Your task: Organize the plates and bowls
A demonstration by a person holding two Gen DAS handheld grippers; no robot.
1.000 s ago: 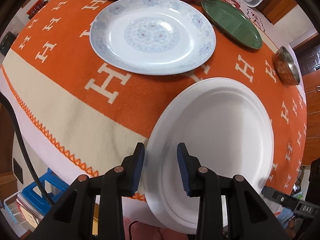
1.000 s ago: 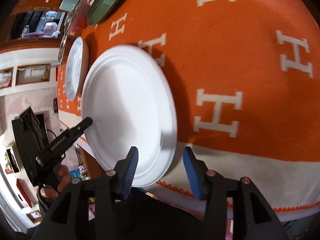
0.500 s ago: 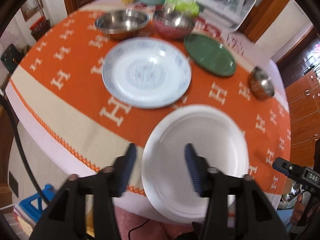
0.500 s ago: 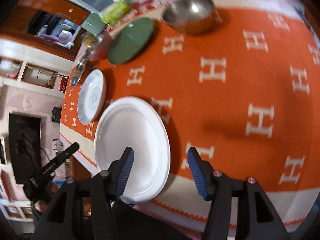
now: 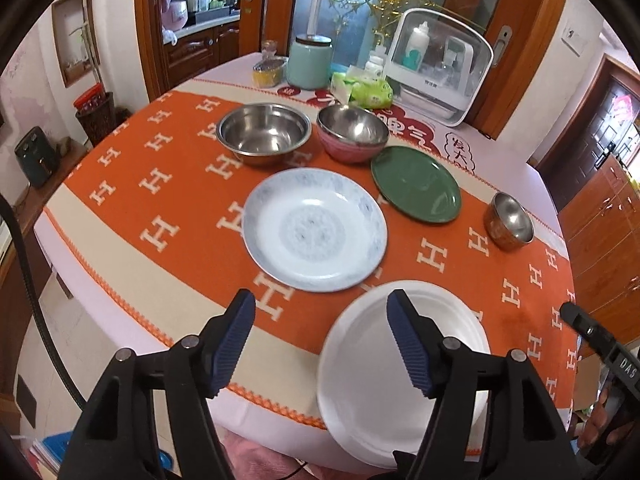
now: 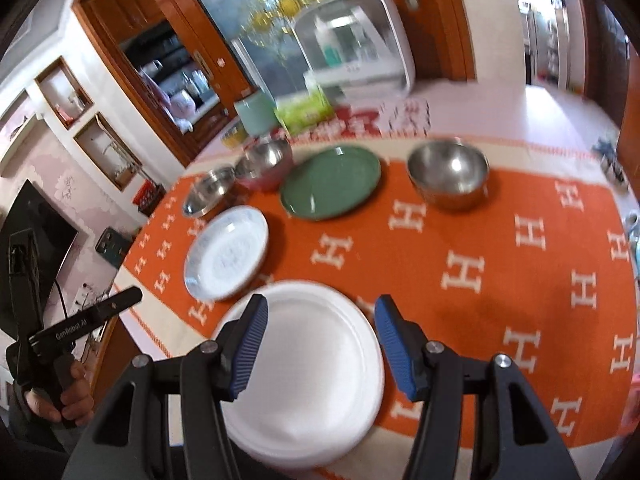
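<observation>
both tools up above the table edge, nothing picked. left gripper [image 5: 320, 344] has its tongs wide apart and empty; right gripper [image 6: 318, 346] the same, hanging over the white plate [image 6: 316, 364]. that plate sits at the near edge, overhanging it a little. just beyond it the blue-patterned plate [image 5: 316, 230], then the green plate [image 5: 416, 184], with steel bowls [image 5: 264, 132] behind. looks like a grasp is being lined up; next, i'd say, drop to the white plate's rim and pinch it.

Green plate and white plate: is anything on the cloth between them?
No. In the right wrist view only bare orange cloth lies between the green plate and white plate.
</observation>
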